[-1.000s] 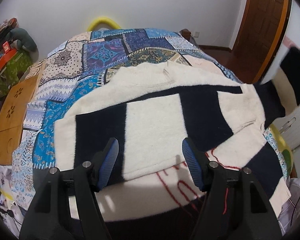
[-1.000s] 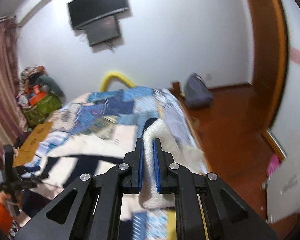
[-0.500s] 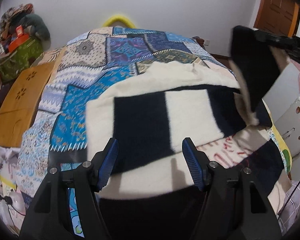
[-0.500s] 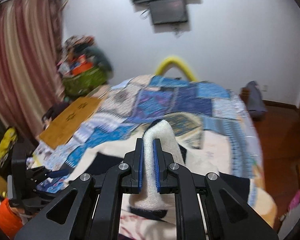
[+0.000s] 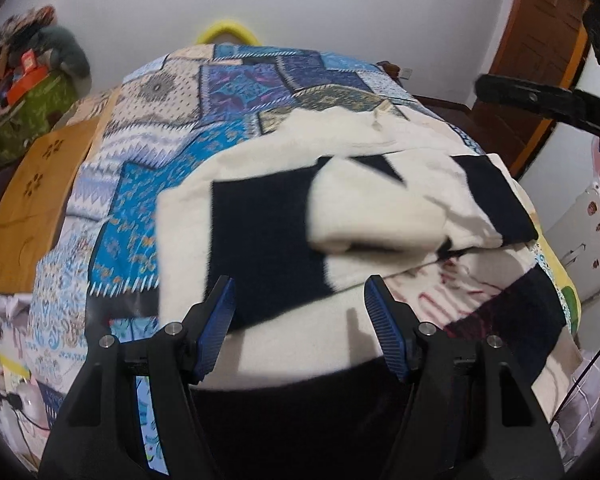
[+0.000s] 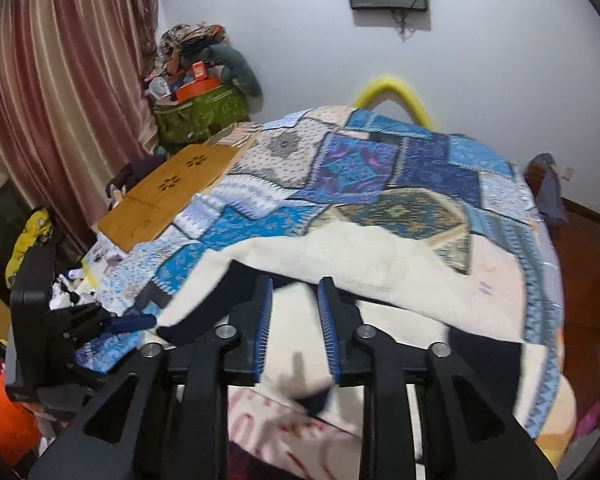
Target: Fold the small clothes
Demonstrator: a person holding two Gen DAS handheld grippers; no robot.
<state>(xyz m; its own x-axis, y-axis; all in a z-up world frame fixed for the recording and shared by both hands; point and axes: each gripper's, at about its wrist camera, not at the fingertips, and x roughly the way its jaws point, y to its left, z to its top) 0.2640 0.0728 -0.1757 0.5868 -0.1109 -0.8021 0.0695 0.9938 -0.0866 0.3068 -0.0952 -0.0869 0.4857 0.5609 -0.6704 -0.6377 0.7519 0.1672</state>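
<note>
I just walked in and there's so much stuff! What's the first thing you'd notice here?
The big fluffy cream-and-black sweater spread out in the middle of the bed, with one sleeve folded across its front. Under it is a bright blue patchwork bedspread covering the whole bed. Up close, the right gripper hangs just over the sweater with its jaws opening, and nothing is pinched between them.

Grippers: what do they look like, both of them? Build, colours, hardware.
Both match. The left gripper and right gripper have matte black angular frames with triangular cut-outs and silver screw heads at the pivots. Each finger carries a blue ribbed pad. In the left wrist view the right gripper shows side-on as a black bar, with a thin dark cable at the right edge. No sleeves or markings are discernible.
</note>
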